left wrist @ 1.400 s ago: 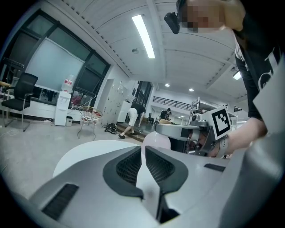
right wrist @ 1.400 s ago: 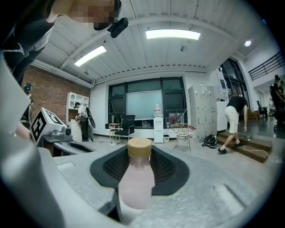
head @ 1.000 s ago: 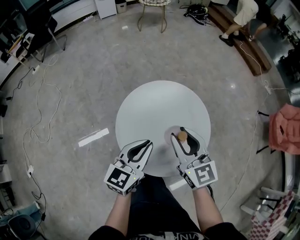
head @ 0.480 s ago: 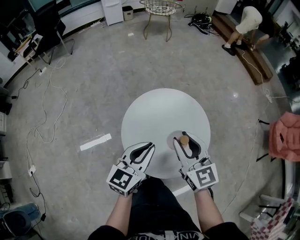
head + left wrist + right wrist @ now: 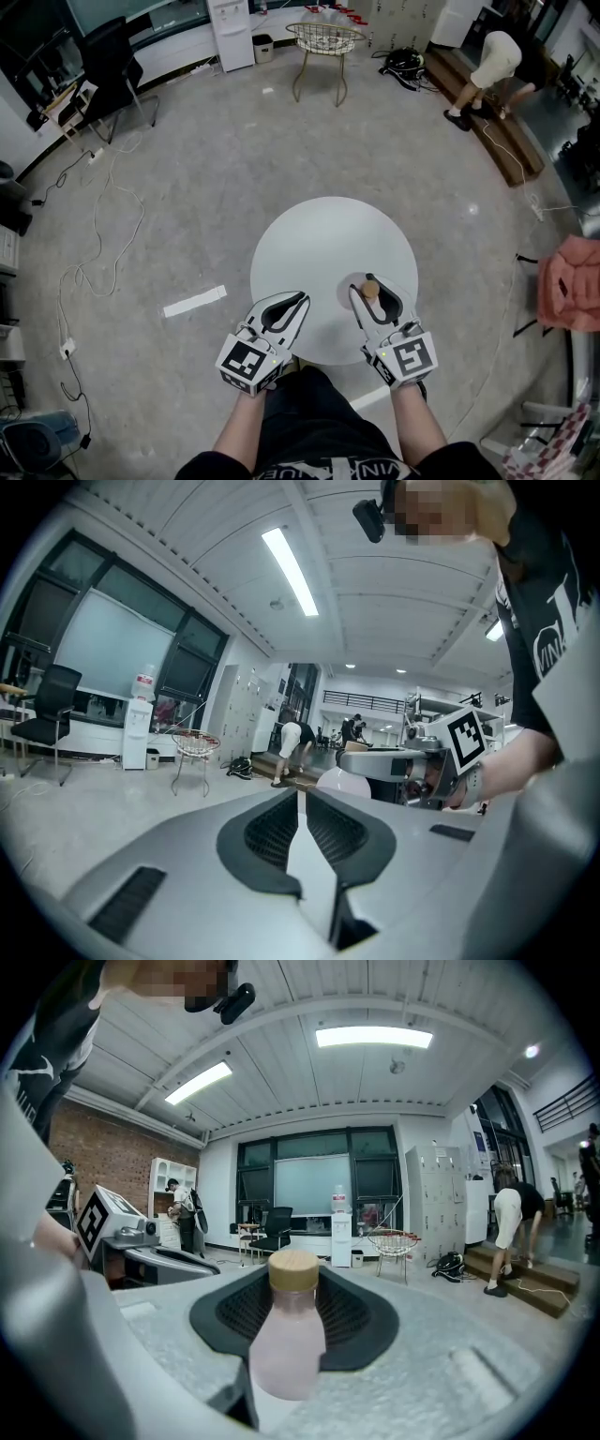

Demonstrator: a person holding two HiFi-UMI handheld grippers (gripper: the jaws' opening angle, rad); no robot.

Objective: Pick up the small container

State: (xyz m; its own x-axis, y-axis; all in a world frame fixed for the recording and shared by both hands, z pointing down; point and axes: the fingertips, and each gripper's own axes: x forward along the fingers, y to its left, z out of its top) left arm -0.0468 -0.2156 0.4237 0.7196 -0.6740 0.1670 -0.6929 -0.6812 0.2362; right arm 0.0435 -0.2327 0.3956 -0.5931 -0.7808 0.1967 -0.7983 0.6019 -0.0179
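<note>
Head view: R gripper point(image 5: 373, 282) is clamped on the small container point(image 5: 369, 289), above the near-right part of round white table point(image 5: 319, 244); L gripper point(image 5: 298, 300) is beside it. L gripper view: jaws together, nothing between. R gripper view: pads press both sides of container, wooden cap point(image 5: 293, 1271) up.
</note>
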